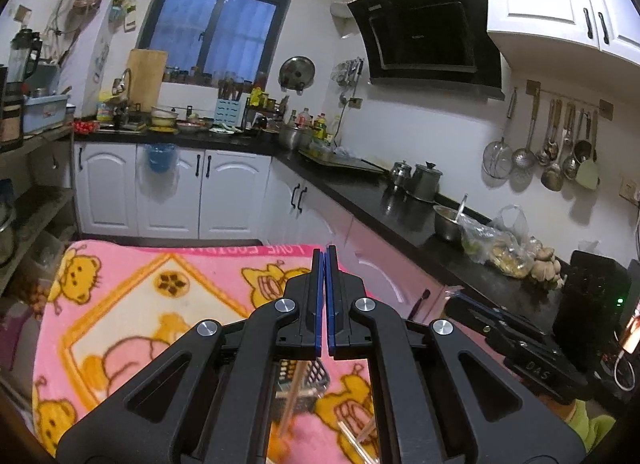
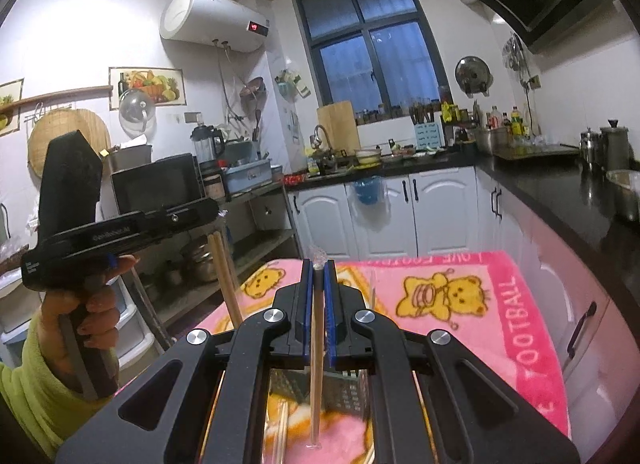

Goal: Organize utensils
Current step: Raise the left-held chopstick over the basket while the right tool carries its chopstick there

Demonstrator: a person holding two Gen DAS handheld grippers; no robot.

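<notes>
Chopsticks lifted above the holder

Right gripper (image 2: 319,276) jaws clamp an upright wrapped chopstick (image 2: 317,348); left gripper (image 1: 325,264) jaws pinch a wooden pair (image 2: 224,276); the black mesh holder (image 2: 344,396) lies at six o'clock below.

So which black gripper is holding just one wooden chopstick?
The right gripper: one dark-tipped wooden chopstick stands clamped between its blue pads. Two plain chopsticks hang at the left gripper.
</notes>
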